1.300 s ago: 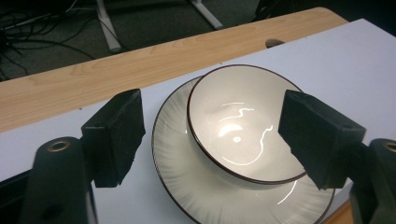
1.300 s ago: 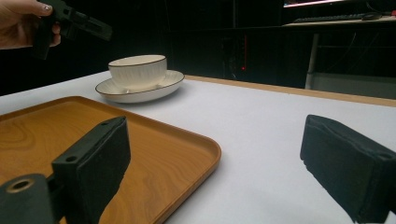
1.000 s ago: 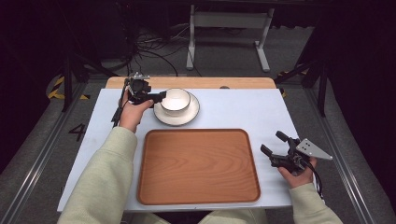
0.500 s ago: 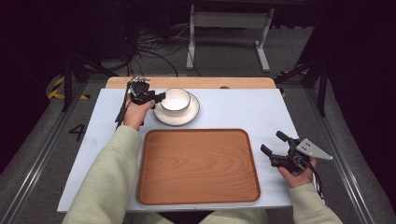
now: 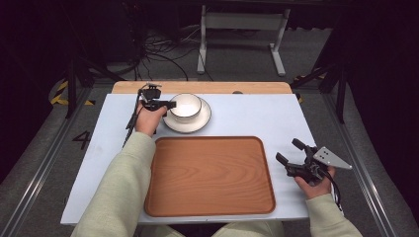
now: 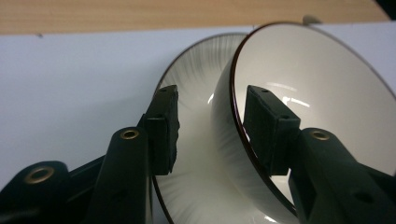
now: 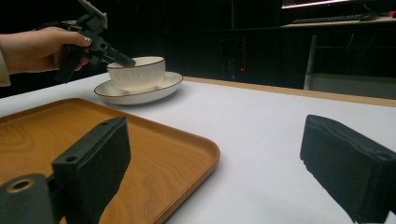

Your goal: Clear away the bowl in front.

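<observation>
Straddling the near wall of one white bowl (image 6: 299, 116) with the left gripper (image 6: 212, 126): one pad inside, one outside, jaws just been closing, rim between them, a gap visible at the outer pad, so not yet pinched. Sits in one white saucer (image 5: 200, 123) with a dark rim, at the far left of the pale table (image 5: 257, 111), just beyond one empty wooden tray (image 5: 210, 175). Seen from the right gripper view as one bowl (image 7: 137, 70) on one saucer (image 7: 140, 93), left gripper (image 7: 123, 59) angled down onto its edge, hand (image 7: 44, 46) behind. Held low at the table's right edge, beside the tray, well apart from the bowl: right gripper (image 5: 292, 154), jaws spread wide on nothing. Two grippers, two hands, one bowl, one saucer, one tray.
</observation>
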Demonstrator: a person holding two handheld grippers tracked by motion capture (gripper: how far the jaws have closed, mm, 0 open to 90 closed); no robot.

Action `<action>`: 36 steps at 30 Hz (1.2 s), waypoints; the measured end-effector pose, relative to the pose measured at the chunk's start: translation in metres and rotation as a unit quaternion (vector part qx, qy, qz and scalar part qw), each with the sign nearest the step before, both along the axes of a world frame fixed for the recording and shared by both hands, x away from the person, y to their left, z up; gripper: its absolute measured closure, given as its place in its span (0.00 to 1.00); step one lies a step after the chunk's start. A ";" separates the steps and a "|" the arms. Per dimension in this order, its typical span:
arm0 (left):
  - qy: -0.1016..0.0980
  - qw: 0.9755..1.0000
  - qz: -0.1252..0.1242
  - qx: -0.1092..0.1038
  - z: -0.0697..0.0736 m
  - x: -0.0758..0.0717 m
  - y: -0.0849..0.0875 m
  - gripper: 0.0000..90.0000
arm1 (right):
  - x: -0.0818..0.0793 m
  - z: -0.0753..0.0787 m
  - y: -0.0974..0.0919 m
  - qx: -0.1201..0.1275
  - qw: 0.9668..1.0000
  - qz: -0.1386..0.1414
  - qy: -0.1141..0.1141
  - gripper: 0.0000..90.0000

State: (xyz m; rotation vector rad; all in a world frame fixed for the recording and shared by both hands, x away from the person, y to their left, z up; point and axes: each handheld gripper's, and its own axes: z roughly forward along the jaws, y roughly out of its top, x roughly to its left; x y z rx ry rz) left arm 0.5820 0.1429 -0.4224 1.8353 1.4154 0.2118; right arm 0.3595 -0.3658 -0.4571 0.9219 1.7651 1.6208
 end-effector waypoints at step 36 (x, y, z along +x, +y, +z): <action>0.066 0.997 0.045 0.000 -0.004 0.007 -0.018 0.90 | 0.000 0.000 0.000 0.002 1.000 0.001 -0.001 0.11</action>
